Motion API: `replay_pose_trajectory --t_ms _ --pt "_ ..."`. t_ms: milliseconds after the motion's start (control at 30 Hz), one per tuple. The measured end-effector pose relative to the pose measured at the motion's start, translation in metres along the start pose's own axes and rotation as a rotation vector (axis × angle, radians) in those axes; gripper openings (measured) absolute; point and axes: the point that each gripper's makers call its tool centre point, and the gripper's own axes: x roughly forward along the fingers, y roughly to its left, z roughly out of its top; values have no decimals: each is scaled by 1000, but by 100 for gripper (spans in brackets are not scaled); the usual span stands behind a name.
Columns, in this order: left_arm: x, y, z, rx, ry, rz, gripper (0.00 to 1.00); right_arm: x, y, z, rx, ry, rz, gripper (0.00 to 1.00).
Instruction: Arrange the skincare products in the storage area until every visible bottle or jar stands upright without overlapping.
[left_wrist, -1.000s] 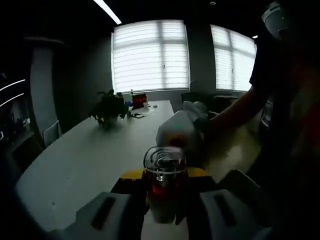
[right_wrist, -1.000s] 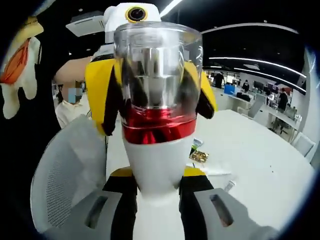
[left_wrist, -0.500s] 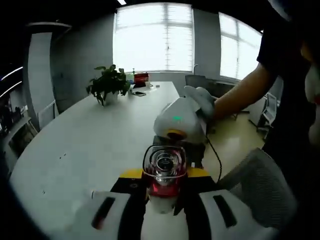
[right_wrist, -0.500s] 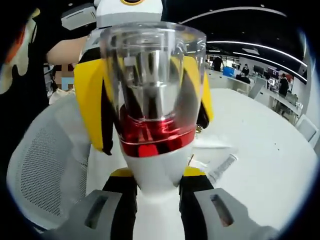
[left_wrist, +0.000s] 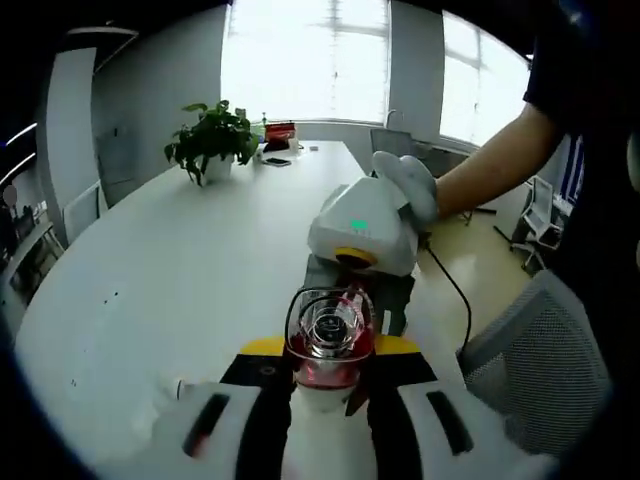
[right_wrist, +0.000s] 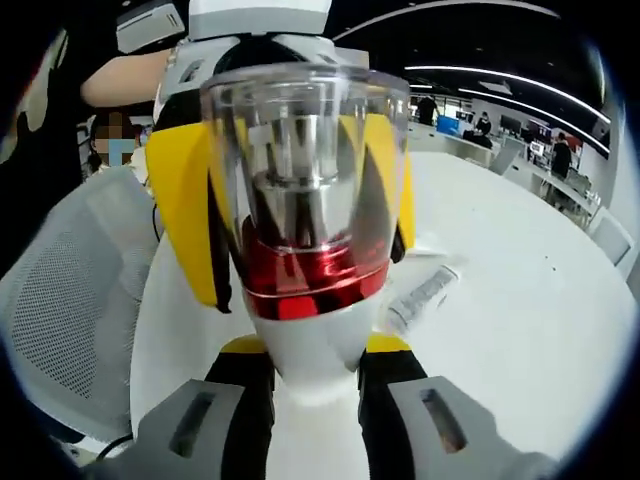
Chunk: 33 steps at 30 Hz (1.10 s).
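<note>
A white bottle (right_wrist: 310, 345) with a red band and a clear cap stands close in front of the right gripper view. My right gripper (right_wrist: 315, 385) is shut on its white body. The yellow fingers (right_wrist: 185, 220) of my left gripper flank the cap tightly on both sides. In the left gripper view the same bottle (left_wrist: 330, 345) sits between the yellow tips of my left gripper (left_wrist: 332, 360), which is shut on it. The white right gripper (left_wrist: 360, 225), held by a gloved hand (left_wrist: 408, 185), reaches in from just beyond the cap.
A long white table (left_wrist: 150, 290) carries a potted plant (left_wrist: 205, 140) and a red item (left_wrist: 280, 130) at its far end. A grey mesh chair (left_wrist: 545, 350) stands on the right. A tube (right_wrist: 425, 290) lies flat on the table (right_wrist: 530, 310) in the right gripper view.
Both cameras have tipped down toward the table, so more tabletop shows. The bottle stays between both pairs of jaws. The lying tube now shows closer beside the bottle.
</note>
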Motion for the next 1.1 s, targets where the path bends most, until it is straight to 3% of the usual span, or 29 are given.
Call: replay_pose_trajectory --t_ms 333,800,967,1033,1100 --pt "5 14 5 -2 -12 12 26 -2 -20 2 -6 -43 -3 31" --pt "10 25 9 8 -27 25 27 0 -29 3 -22 -54 -14 32" --pt "10 26 9 -10 -27 44 29 0 -29 3 16 -57 -31 32" --pt "10 26 8 -11 -28 41 30 -1 -29 5 74 -72 -45 33" --pt "10 26 8 -11 -28 47 30 -4 -34 7 84 -90 -85 37"
